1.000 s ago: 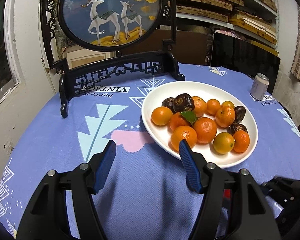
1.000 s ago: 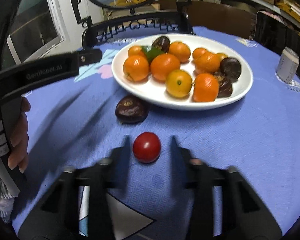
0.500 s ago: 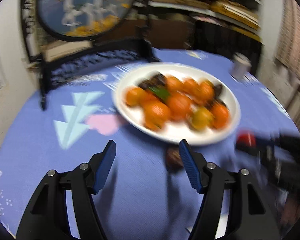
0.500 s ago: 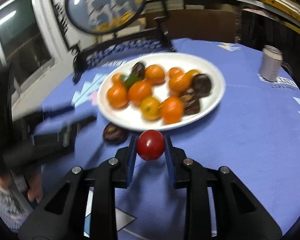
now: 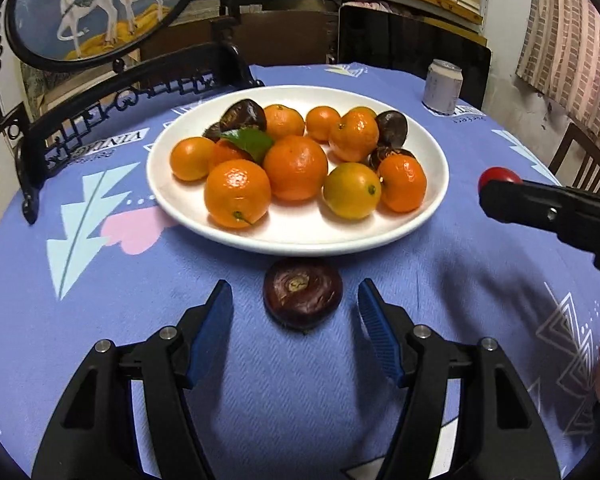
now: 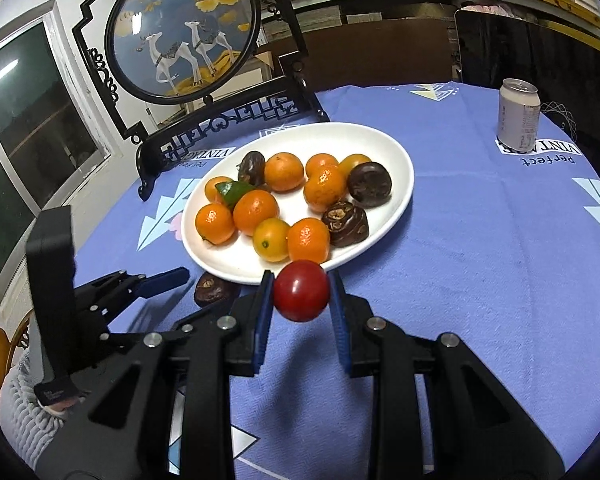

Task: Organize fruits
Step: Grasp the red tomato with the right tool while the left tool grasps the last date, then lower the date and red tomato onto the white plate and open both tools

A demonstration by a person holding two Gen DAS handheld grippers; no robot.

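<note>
A white plate (image 5: 428,216) (image 6: 396,208) on the blue cloth holds several oranges and dark brown fruits. A dark brown fruit (image 5: 302,297) (image 6: 214,290) lies on the cloth just in front of the plate. My left gripper (image 5: 294,312) is open, its blue pads on either side of that fruit, not touching it. My right gripper (image 6: 300,292) is shut on a red tomato (image 6: 301,290) and holds it above the cloth by the plate's near rim. The tomato also shows in the left wrist view (image 5: 498,176) at the right.
A black carved stand with a round deer picture (image 6: 184,32) stands behind the plate on the left. A drink can (image 6: 518,114) (image 5: 443,86) stands at the back right. A dark chair back and shelves are beyond the table.
My right gripper closed on the red tomato and lifted it toward the plate. My left gripper swung right and now straddles the dark brown fruit.
</note>
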